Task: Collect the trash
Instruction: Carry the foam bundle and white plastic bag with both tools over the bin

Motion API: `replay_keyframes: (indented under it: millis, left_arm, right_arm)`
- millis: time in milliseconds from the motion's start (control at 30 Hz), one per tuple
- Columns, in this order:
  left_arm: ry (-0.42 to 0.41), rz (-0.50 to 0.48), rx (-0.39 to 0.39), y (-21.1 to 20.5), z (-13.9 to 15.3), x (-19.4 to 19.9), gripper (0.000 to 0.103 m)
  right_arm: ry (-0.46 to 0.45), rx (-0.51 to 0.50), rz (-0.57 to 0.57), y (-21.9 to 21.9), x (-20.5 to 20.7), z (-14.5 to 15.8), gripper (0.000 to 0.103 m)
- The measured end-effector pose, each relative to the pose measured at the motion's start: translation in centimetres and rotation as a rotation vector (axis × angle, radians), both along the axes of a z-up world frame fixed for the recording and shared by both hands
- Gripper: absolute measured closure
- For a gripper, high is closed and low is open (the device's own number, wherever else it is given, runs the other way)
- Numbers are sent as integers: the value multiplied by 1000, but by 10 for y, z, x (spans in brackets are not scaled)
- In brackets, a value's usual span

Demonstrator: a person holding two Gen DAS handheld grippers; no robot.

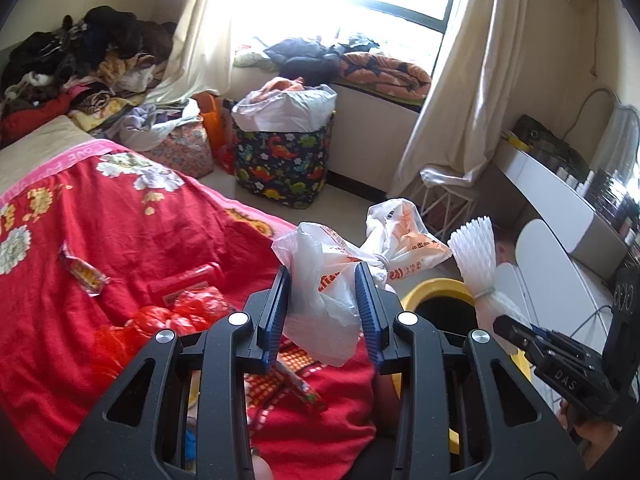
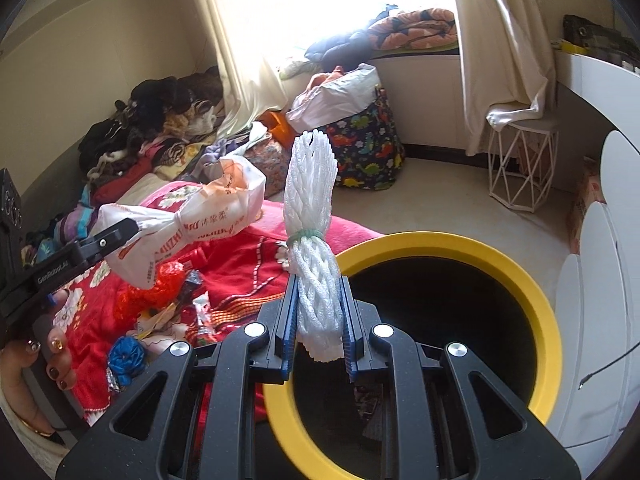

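Observation:
My left gripper (image 1: 323, 270) is shut on a knotted white plastic bag with orange print (image 1: 316, 252), lifted above the edge of the red blanket (image 1: 140, 220). The right gripper (image 2: 319, 280) is shut on a white foam net bundle (image 2: 310, 176) tied with a green band. It hangs over the near rim of the yellow-rimmed black bin (image 2: 440, 240). In the right wrist view the bag (image 2: 192, 220) and left gripper (image 2: 112, 236) sit left of the bin. Loose trash lies on the bed: a red plastic bag (image 1: 172, 316), a wrapper (image 1: 86, 274) and a blue crumpled piece (image 2: 126, 358).
A dinosaur-print hamper (image 1: 284, 160) stuffed with a bag stands on the floor by the window. Clothes are piled (image 1: 80, 60) at the bed's far end. A white wire stool (image 2: 522, 160) and a white desk (image 1: 560, 200) line the right side, beside the curtain.

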State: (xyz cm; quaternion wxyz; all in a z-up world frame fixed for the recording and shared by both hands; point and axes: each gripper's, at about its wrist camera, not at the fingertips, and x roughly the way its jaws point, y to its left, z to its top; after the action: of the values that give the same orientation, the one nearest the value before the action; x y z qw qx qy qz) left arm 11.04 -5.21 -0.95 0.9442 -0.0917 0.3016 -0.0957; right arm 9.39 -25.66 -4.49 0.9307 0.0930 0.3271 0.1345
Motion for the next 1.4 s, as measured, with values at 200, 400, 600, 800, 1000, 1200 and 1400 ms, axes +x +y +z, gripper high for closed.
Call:
replay_keyframes:
  millis: [200,400,600,800,1000,1200,1400]
  left_arm:
    - [4,-50,18,-19,-2,0,77]
    - [15,-92,45,-36,-8,-1,77]
    - [24,-128,62,-50,-14,-3,77]
    - [32,-169,92,-67,-19,-6,77]
    - [49,-206,126,-86,-26,-7,77]
    - [60,-245,157,-103,-33,-9,77]
    - [82,-283,182,-116,-41,-10,76]
  right_arm:
    - [-3,6,-39,-15,-3,0,85]
    - [-2,11,-77,-31,-4,-1,85]
    - [3,16,-113,-44,-4,-3,85]
    - [10,22,-146,-52,-5,-6,85]
    - [29,32,-180,-64,-5,-12,85]
    - [47,41,-206,-75,-7,-19,85]
    - [72,53,-224,-87,-7,-26,85]
